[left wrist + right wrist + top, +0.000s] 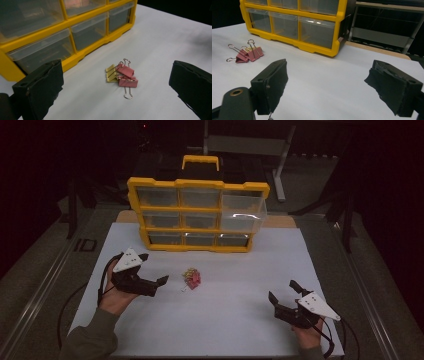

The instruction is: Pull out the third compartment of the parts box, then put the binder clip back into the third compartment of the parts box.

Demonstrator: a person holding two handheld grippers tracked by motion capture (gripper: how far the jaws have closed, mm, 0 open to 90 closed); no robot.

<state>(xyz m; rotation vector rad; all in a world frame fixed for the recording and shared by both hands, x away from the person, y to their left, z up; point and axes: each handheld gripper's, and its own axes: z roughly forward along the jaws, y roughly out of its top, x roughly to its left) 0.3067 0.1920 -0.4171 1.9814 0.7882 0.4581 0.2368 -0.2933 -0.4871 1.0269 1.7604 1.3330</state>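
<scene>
The white table (240,320) spreads wide in the high view, its sheet ending at a near edge by the person's forearms and at a right edge just beyond the right gripper; most of its surface lies bare.

At the far side stands the yellow drawer cabinet (197,184), three rows of clear drawers with a handle on top. Its upper right drawer (242,214) juts forward out of the frame, overhanging the table; the others sit flush. The cabinet's base sits a little inside the sheet's far edge.

The left gripper (152,275) lies low at the left of the table, pointing toward the middle. Its fingers (40,87) stand wide apart with nothing between them, and in the left gripper view the clips sit framed in the gap, a short way ahead.

The right gripper (281,296) rests near the right near corner, well apart from everything else. Its fingers (272,82) are also spread wide and empty, with bare sheet ahead.

The binder clips (191,278), a small heap of pink ones and a yellow one (111,73) touching each other, lie near the table's middle, in front of the cabinet and apart from it, with open sheet on all sides.
</scene>
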